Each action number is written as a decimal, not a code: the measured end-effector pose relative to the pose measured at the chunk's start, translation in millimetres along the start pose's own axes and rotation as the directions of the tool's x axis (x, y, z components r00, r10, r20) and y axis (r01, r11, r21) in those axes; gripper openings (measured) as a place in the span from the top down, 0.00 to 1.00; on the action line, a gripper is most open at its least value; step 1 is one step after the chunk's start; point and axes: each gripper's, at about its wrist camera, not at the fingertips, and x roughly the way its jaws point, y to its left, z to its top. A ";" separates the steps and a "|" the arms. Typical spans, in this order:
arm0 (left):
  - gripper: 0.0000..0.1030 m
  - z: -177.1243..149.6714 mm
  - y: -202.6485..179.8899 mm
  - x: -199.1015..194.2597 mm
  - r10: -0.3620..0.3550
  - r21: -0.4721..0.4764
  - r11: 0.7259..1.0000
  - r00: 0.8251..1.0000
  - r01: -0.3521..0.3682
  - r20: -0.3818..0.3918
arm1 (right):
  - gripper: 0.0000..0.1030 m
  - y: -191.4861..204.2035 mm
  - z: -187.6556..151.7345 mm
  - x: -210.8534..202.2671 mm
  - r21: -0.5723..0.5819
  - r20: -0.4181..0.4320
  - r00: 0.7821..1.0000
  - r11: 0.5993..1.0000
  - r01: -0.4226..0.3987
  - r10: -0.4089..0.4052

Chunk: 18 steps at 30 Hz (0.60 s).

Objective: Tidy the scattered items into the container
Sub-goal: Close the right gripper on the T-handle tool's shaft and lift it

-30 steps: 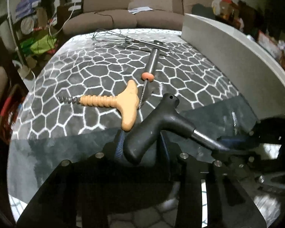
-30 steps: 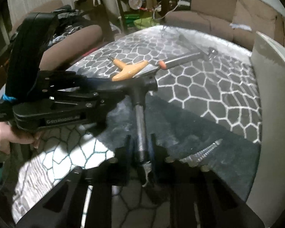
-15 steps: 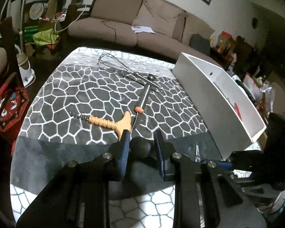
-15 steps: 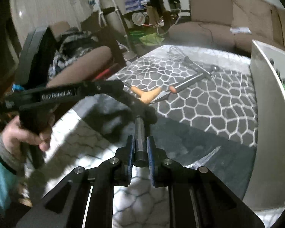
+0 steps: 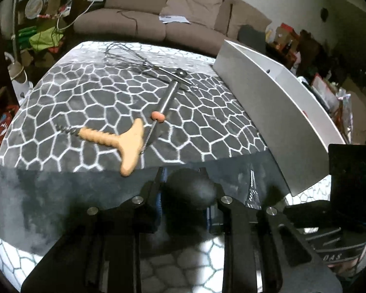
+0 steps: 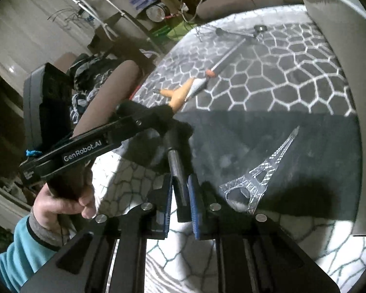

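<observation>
A black-handled tool is held by both grippers above the table. My left gripper [image 5: 186, 190] is shut on its black handle [image 5: 188, 189]. My right gripper [image 6: 180, 195] is shut on its metal shaft [image 6: 175, 166]. The white container [image 5: 280, 112] stands at the right. On the patterned cloth lie an orange-handled corkscrew [image 5: 124, 144], a serrated knife with a metal handle [image 5: 167, 100], a wire whisk [image 5: 131, 58] and a small metal Eiffel tower [image 6: 266, 171].
A brown sofa [image 5: 158, 22] stands beyond the table. Clutter lies on the floor at the left [image 5: 36, 36]. The person's hand in a teal sleeve [image 6: 63, 202] holds the left gripper's grip. A dark strip of cloth [image 5: 61, 190] crosses the near table.
Both grippers have lifted the black-handled tool off the cloth and tilted with it. The left gripper has closed around the handle. The other items have not moved.
</observation>
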 end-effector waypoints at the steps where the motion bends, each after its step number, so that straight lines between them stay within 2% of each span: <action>1: 0.74 -0.3 -2.1 2.3 0.002 0.006 1.000 1.000 -0.002 0.005 | 0.88 -0.9 0.0 0.9 0.000 -0.002 1.000 1.000 0.002 -0.002; 4: 0.75 -1.6 -6.1 7.7 0.031 0.015 0.999 0.999 -0.031 0.007 | 0.83 -2.1 0.6 4.1 -0.001 -0.016 1.000 1.000 0.006 -0.006; 6: 0.76 -2.1 -5.1 11.2 0.044 0.006 0.999 0.999 -0.044 -0.007 | 0.71 1.2 0.6 8.0 -0.030 -0.019 0.999 0.998 0.048 -0.049; 10: 0.79 -1.9 5.2 10.9 0.018 -0.049 0.999 1.000 -0.019 -0.020 | 0.70 15.7 -2.6 21.0 -0.134 -0.030 0.994 0.986 0.101 -0.106; 11: 0.80 -2.1 6.8 9.8 0.015 -0.054 0.998 1.000 -0.016 -0.021 | 0.71 22.3 -3.2 23.8 -0.185 -0.028 0.990 0.974 0.129 -0.136; 14: 0.80 -0.2 10.6 6.4 -0.024 -0.086 0.996 1.000 0.022 -0.019 | 0.89 33.9 -7.6 29.3 -0.267 -0.024 0.985 0.951 0.156 -0.168; 16: 0.80 3.4 11.6 0.6 -0.065 -0.118 0.991 0.998 0.063 -0.009 | 0.89 35.7 -9.6 28.3 -0.276 -0.014 0.985 0.948 0.159 -0.170; 18: 0.80 7.7 10.4 -8.7 -0.124 -0.142 0.982 0.992 0.125 0.015 | 0.89 32.0 -8.4 23.6 -0.250 -0.008 0.991 0.960 0.130 -0.136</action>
